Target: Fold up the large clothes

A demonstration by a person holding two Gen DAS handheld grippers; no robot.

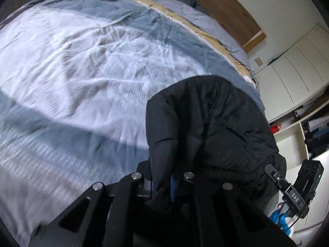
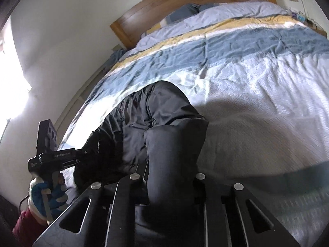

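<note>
Bedding fills both views: a wide bed [image 1: 72, 65] under a rumpled cover [image 2: 257, 94] banded in white, grey-blue and yellow, with pale grey pillows toward twelve o'clock in the right wrist view and a wooden headboard [image 2: 185, 2] behind them. White cupboard doors [image 1: 294, 70] and open shelves of clutter stand at three o'clock in the left wrist view, with a small red object [image 1: 275, 128] on a shelf. On the cover lies the black puffer jacket [image 1: 207, 123], bunched at the near edge of the bed, its padded bulk rising from the centre toward five o'clock in the left wrist view. The left gripper [image 1: 162, 187] is clamped on a fold of this jacket, the fabric pinched between its closed fingers at six o'clock. The right gripper [image 2: 170, 177] likewise has its fingers drawn together on a thick roll of the same jacket at six o'clock in its own view. At eight o'clock there, a hand in a blue and white glove [image 2: 47, 195], above a dark red sleeve [image 2: 24, 224], grasps the handle of the other gripper. No earlier frame is at hand.
</note>
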